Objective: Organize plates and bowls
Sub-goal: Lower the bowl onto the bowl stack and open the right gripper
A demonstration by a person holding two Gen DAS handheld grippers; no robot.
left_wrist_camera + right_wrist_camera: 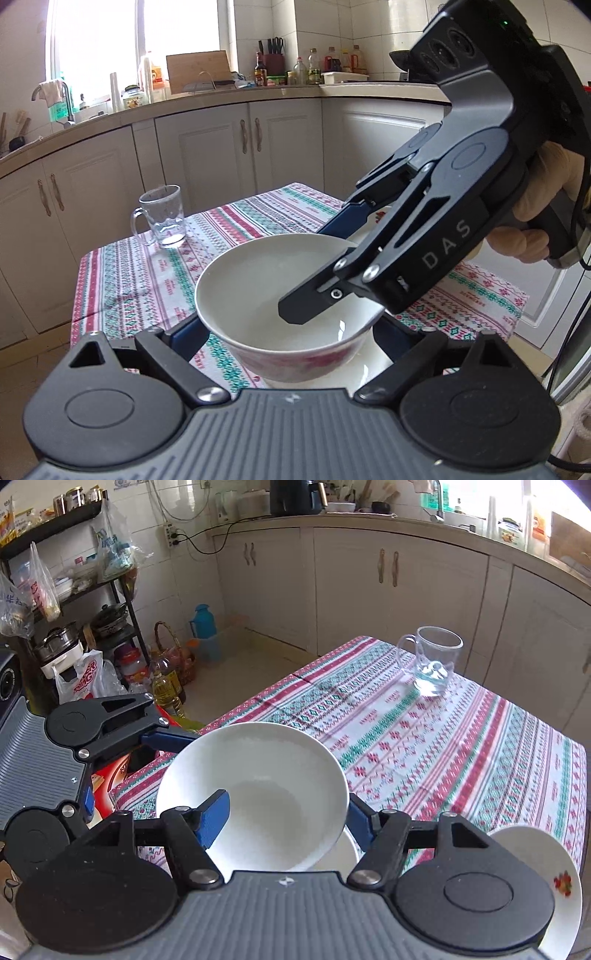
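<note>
A white bowl [266, 280] with red flowers on its outside hangs over the near corner of the table. My left gripper [288, 332] has its blue fingers spread wide against the bowl's lower body, their tips hidden under the rim. My right gripper [286, 816] is shut on the bowl's [258, 775] wall, one finger [295, 310] inside and the other outside the rim. A white dish [373, 369] lies just under the bowl. A second plate [546, 867] with a red flower sits at the table's right edge.
A clear glass mug [436, 661] stands near the table's far corner on the striped tablecloth [443, 757]. A person's hand [535, 221] holds the right gripper's handle. White cabinets line the far side, and bags, bottles and a rack crowd the floor [110, 672] to the left.
</note>
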